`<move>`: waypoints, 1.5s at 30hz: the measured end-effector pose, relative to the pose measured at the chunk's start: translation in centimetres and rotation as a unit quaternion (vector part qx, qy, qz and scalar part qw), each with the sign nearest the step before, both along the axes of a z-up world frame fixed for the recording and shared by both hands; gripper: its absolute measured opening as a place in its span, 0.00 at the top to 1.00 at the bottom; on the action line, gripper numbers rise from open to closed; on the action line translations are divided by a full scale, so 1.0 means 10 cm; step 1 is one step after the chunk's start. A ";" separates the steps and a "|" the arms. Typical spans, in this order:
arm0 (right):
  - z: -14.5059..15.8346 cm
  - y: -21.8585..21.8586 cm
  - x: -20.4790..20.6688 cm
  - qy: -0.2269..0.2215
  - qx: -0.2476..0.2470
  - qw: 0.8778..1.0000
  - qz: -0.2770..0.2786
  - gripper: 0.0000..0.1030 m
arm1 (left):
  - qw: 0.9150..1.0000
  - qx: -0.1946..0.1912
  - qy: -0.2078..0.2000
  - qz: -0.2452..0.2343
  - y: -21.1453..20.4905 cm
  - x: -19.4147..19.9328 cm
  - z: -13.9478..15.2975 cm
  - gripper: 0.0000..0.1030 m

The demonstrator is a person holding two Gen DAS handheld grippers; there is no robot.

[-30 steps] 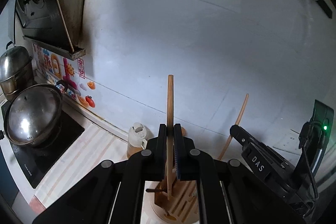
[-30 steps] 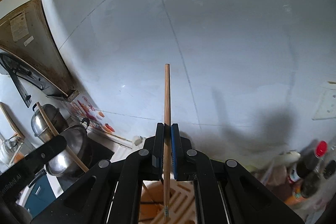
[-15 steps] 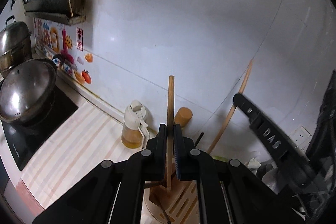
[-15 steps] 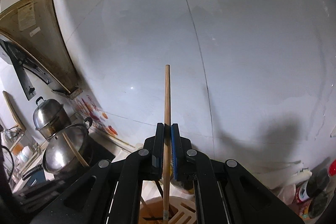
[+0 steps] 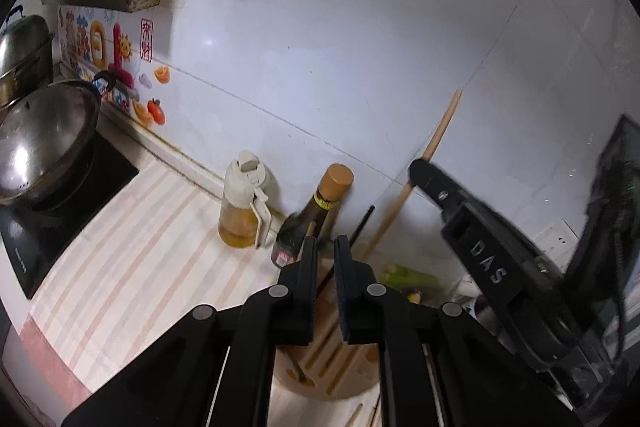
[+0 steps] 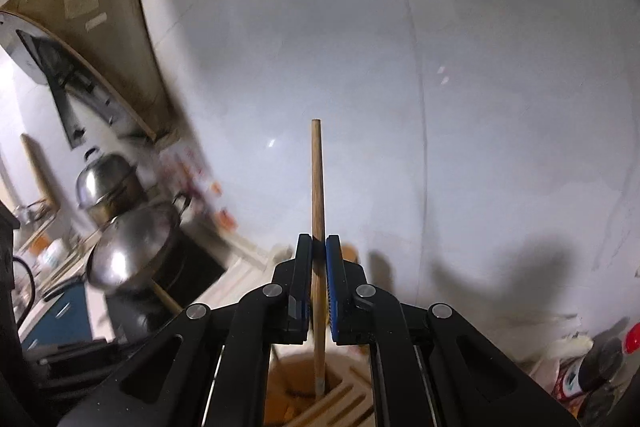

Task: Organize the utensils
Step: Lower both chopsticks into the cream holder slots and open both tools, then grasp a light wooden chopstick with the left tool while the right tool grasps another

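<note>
I see my right gripper (image 6: 319, 247) clamped on a chopstick (image 6: 317, 187), upright, tip already in the slotted holder (image 6: 340, 387) directly below; my left gripper (image 5: 326, 247), jaws just parted, holds nothing above it.

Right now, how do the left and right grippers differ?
The right gripper clamps an upright wooden chopstick; the left gripper has jaws that have just eased apart, holding nothing. The right gripper's chopstick tip sits in a slot of the holder; the left gripper only hovers over it. Both point down at the holder.
</note>
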State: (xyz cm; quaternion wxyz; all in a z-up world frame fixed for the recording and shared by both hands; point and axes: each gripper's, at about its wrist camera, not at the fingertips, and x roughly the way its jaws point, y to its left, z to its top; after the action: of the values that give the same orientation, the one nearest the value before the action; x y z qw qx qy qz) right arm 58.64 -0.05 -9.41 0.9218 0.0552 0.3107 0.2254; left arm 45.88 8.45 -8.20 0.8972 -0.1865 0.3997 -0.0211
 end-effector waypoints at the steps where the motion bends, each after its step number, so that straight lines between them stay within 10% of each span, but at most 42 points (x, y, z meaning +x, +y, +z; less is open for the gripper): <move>1: -0.01 -0.04 0.00 0.013 0.005 1.000 0.002 0.87 | 1.000 0.002 0.001 0.003 0.01 -0.02 0.03 0.82; 5: 0.04 -0.25 -0.12 0.034 0.027 0.999 -0.017 0.54 | 0.999 0.024 -0.030 0.032 0.10 -0.25 0.29 0.11; 12: 0.08 -0.64 -0.62 0.075 0.034 0.993 -0.079 0.31 | 0.993 0.101 -0.029 0.053 0.25 -0.67 0.34 0.00; 20: -0.44 -0.97 -1.37 0.140 -0.003 0.975 -0.172 0.04 | 0.992 0.121 0.024 0.020 0.25 -1.12 -0.29 0.00; 30: -1.36 -1.27 -2.14 0.227 -0.042 0.942 -0.244 0.06 | 0.974 0.165 0.117 -0.097 -0.29 -1.34 -1.36 0.00; 34: -1.83 -1.38 -2.31 0.285 -0.045 0.923 -0.255 0.59 | 0.964 0.171 0.142 -0.144 -0.55 -1.43 -1.72 0.00; 39: -2.29 -1.48 -2.37 0.335 -0.032 0.906 -0.257 0.72 | 0.953 0.170 0.158 -0.195 -0.94 -1.41 -2.03 0.00; 45: -2.60 -1.59 -2.31 0.369 -0.031 0.895 -0.249 0.75 | 0.934 0.159 0.200 -0.250 -1.36 -1.33 -2.48 0.29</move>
State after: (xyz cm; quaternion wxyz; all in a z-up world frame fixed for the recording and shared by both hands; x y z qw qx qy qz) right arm 35.53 -15.94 -35.44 0.7684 0.1811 0.6111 -0.0576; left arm 32.58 -5.19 -33.02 0.7822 0.0641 0.6030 -0.1432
